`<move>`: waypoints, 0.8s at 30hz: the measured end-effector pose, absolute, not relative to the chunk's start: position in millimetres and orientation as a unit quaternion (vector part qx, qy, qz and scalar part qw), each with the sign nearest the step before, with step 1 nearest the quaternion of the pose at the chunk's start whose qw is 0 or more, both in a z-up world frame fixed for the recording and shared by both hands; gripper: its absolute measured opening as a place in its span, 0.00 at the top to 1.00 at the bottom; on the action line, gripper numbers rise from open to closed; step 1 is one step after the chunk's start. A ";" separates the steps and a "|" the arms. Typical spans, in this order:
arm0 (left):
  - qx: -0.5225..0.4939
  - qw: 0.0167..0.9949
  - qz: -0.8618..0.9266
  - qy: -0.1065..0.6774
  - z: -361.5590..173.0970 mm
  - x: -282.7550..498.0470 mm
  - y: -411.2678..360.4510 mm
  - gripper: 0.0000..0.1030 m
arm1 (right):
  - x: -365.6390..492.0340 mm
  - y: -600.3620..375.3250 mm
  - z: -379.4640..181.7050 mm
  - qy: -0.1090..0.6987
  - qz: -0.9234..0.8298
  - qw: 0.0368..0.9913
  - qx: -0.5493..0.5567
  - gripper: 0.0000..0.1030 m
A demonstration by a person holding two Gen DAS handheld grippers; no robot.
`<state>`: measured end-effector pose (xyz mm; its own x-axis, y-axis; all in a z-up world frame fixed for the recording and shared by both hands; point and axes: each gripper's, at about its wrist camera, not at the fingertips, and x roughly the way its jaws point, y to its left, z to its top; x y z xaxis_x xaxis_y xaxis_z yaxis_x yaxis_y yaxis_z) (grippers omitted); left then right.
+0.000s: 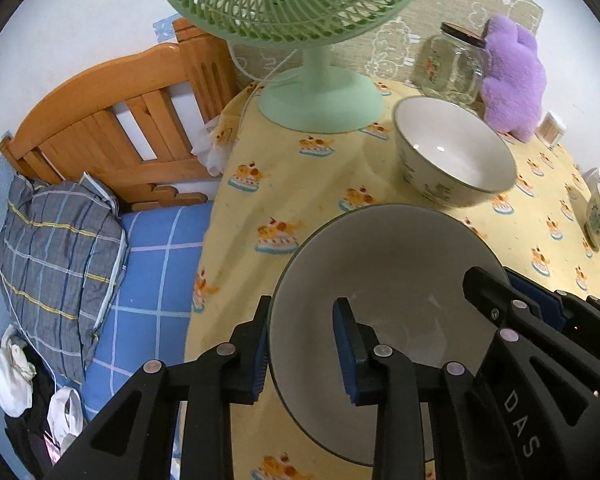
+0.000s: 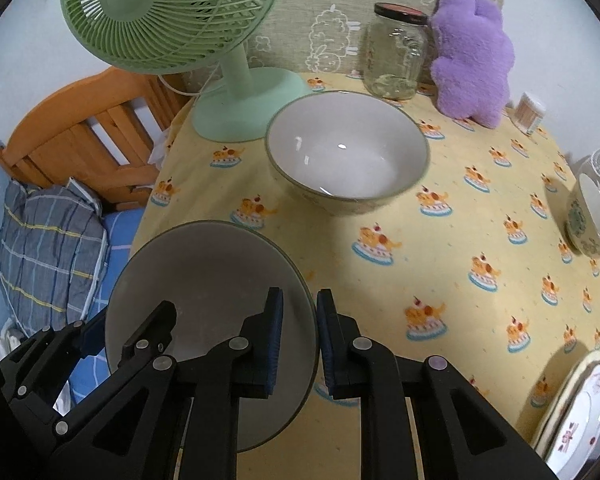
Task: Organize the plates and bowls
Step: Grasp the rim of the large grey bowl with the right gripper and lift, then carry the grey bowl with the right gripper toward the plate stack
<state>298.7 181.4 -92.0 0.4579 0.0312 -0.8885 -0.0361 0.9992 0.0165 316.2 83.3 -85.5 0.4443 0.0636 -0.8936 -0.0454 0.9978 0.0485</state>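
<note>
**Both grippers clamp one bowl at the near edge of the yellow table**

A round table draped in a yellow cloth [image 2: 440,248] printed with small cake motifs fills most of the scene. The green desk fan [image 2: 172,20] stands at the cloth's far left edge, against a beige wall hanging with sheep outlines.

To the right of the fan's base sits an empty white bowl [image 2: 348,152] with a dark rim. Behind that bowl, further right of the fan, stand a glass jar [image 2: 396,56] with a dark lid and a purple plush toy [image 2: 472,56], touching or nearly so. Far right of the fan a patterned cup [image 2: 592,220] lies tilted, and a floral plate [image 2: 576,412] shows at the table's near right edge.

Nearest the cameras, in front of the fan, is the grey bowl [image 1: 380,280]. The left gripper [image 1: 300,344] is clenched on its left rim, one pad inside and one outside. The right gripper [image 2: 298,344] is clamped on its right rim the same way.

Left of the fan, beyond the table, are a wooden headboard [image 1: 112,120], a blue checked sheet and a grey plaid pillow [image 1: 56,260].
</note>
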 end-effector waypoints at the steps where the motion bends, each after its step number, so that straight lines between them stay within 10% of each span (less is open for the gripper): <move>1: -0.002 0.854 0.019 0.520 -91.1 295.9 178.6 0.72 | 313.5 80.4 -84.4 0.526 0.031 0.850 0.009 0.80; 24: 0.019 0.855 -0.023 0.518 -59.0 216.7 93.0 0.72 | 222.2 -9.0 -46.3 0.523 -0.010 0.852 0.028 0.80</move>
<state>216.7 93.0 -59.0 0.4626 -0.0204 -0.8863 0.0588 0.9982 0.0077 222.2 -9.0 -46.3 0.4525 0.0123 -0.8917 0.0462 0.9982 0.0373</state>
